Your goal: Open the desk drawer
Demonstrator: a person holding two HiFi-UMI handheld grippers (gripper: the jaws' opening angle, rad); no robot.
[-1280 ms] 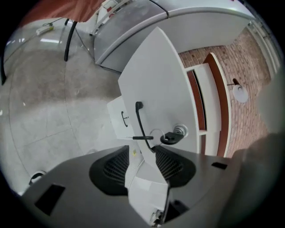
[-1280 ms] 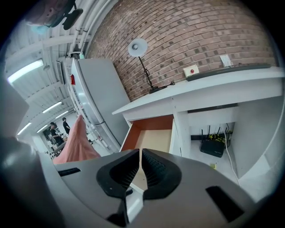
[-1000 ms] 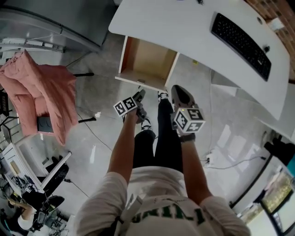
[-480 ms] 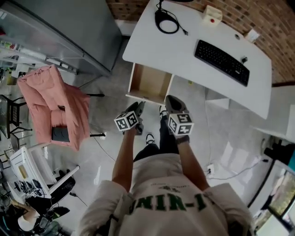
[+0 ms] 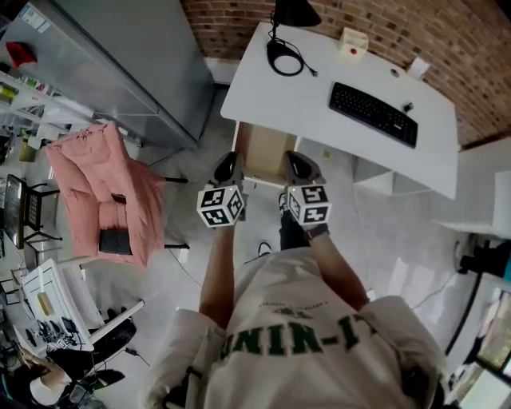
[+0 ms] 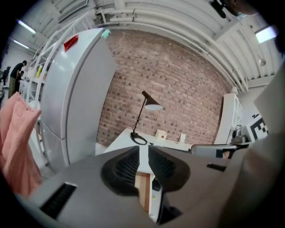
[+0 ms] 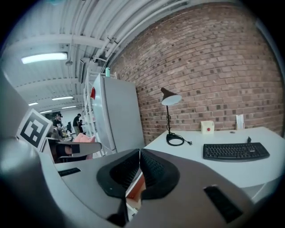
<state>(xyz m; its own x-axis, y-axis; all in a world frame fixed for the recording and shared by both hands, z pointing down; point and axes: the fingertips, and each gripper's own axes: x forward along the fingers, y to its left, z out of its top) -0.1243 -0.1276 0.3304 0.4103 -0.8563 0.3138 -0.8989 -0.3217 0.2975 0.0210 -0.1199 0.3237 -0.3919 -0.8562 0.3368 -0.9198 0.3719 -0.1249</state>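
The desk drawer stands pulled out under the white desk, its wooden inside showing. Both grippers hang in the air in front of it, well above the floor, touching nothing. My left gripper points toward the drawer. Its jaws have just been closing and now leave a narrow gap with nothing in it. Past them I see the drawer below. My right gripper is beside it, its pads meeting at the tips, holding nothing. A strip of the drawer shows under them.
A black keyboard, a desk lamp with a coiled cable and a small white box are on the desk. A tall grey cabinet stands left of it. A chair draped with a pink jacket is at the left. A brick wall runs behind.
Both grippers have risen away from the open drawer and the view has pulled back from it. The left gripper has rolled, so its marker cube now faces up. The drawer stays open.
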